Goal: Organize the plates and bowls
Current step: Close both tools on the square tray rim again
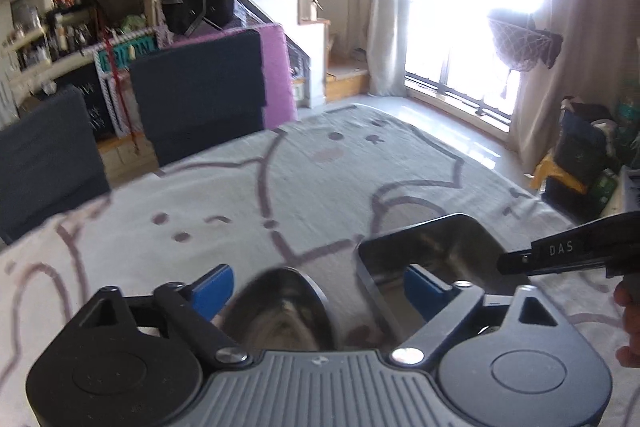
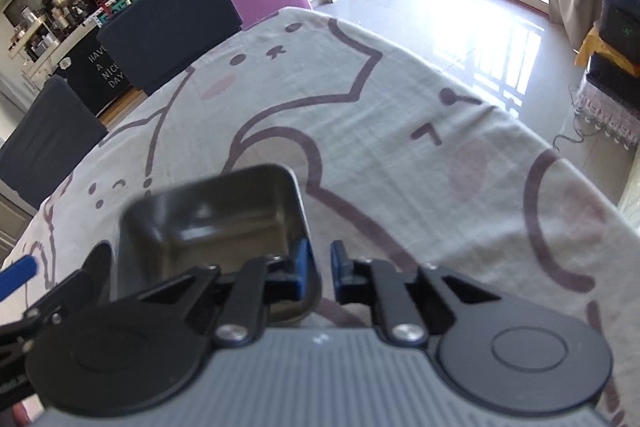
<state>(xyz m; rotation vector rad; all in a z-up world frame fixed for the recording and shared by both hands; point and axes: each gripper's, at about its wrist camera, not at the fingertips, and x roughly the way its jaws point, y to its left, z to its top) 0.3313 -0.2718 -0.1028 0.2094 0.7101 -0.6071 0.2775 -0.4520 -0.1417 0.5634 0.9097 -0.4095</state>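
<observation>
Wide bare table (image 2: 400, 115) ahead, far edge by chairs (image 2: 168, 23). Right claw (image 2: 319, 269) clamped on square tray (image 2: 208, 219) rim. Left claw (image 1: 316, 287) apart around round bowl (image 1: 280, 303), left of tray.

A shiny steel bowl (image 1: 282, 311), round and upright, sits on the cat-print tablecloth (image 1: 248, 195) near its close edge, its polished inside mirroring the room. Just to the right of the bowl on the tablecloth stands a square steel dish (image 1: 424, 247) with rounded corners, a flat rim and sloping walls; it is empty and upright (image 2: 216, 223). The two pieces lie close together, though blur hides whether their rims touch.
</observation>
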